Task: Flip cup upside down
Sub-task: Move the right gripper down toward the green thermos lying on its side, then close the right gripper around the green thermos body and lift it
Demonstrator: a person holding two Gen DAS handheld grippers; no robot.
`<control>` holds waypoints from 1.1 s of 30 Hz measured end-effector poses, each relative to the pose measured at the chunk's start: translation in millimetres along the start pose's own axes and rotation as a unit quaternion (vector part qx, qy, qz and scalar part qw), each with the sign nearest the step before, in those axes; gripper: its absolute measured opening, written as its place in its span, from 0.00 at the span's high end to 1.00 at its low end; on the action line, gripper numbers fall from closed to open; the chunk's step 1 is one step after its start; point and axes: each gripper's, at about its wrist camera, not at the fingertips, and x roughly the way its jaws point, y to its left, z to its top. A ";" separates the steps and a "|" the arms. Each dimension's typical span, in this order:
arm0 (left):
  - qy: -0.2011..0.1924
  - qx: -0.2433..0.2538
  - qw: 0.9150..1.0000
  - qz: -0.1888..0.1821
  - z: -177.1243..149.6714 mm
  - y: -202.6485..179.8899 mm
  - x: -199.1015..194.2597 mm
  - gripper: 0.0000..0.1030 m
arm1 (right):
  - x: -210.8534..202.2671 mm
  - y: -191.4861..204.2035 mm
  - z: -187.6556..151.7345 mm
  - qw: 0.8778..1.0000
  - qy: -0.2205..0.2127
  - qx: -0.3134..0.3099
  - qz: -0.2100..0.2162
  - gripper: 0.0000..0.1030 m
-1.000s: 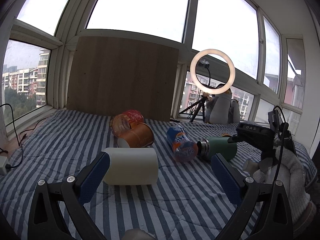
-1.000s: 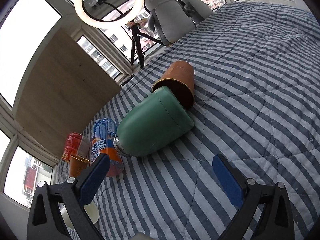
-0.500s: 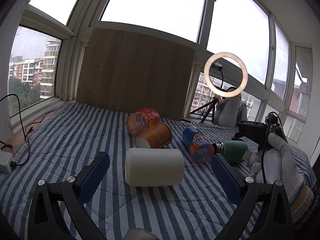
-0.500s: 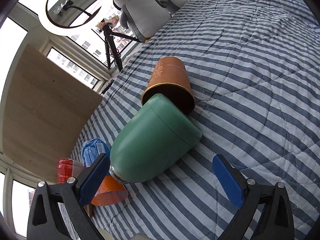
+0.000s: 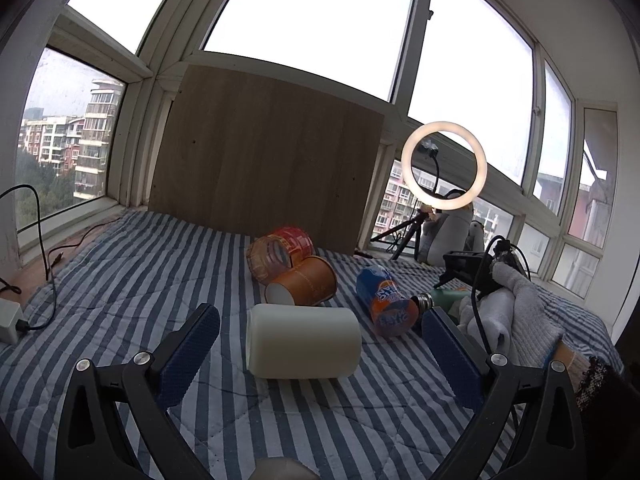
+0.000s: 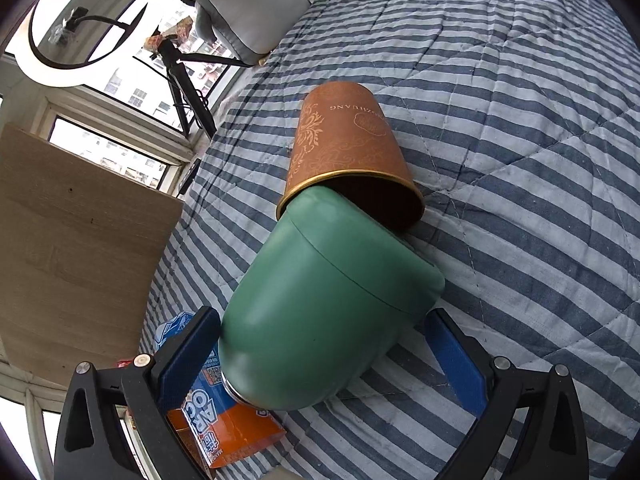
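Note:
A cream cup (image 5: 303, 341) lies on its side on the striped quilt (image 5: 132, 276), between the open fingers of my left gripper (image 5: 320, 354), which do not touch it. A green flask-like cup (image 6: 326, 312) lies on its side, its base against the mouth of a brown patterned cup (image 6: 348, 152). My right gripper (image 6: 322, 356) is open with its blue pads either side of the green cup's wide body. In the left wrist view the green cup (image 5: 450, 296) is mostly hidden behind the gloved hand (image 5: 508, 316) holding the right gripper.
An orange paper cup (image 5: 306, 286), a red clear cup (image 5: 280, 252) and an orange soda can (image 5: 386, 306) lie on the quilt. A wooden board (image 5: 260, 176), ring light on tripod (image 5: 444, 172) and penguin plush (image 6: 244, 4) stand at the back. Cables and an adapter (image 5: 10, 322) lie at left.
My right gripper has moved in until the green cup sits between its pads. My left gripper has shifted so the cream cup is centred between its fingers.

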 end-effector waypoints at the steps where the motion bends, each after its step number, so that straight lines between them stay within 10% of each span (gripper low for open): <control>1: -0.001 0.000 1.000 0.000 -0.1 0.0 -0.5 0.00 | 3.2 1.0 1.5 1.000 0.003 0.002 0.001 0.02; 21: 0.001 -0.004 1.000 0.013 -1.4 1.5 3.4 0.00 | 15.9 -9.1 6.1 0.998 0.040 0.018 0.048 0.10; 33: 0.032 -0.029 0.998 0.037 0.1 15.4 22.9 0.00 | -9.4 -24.1 -23.2 0.989 0.105 -0.088 0.054 0.11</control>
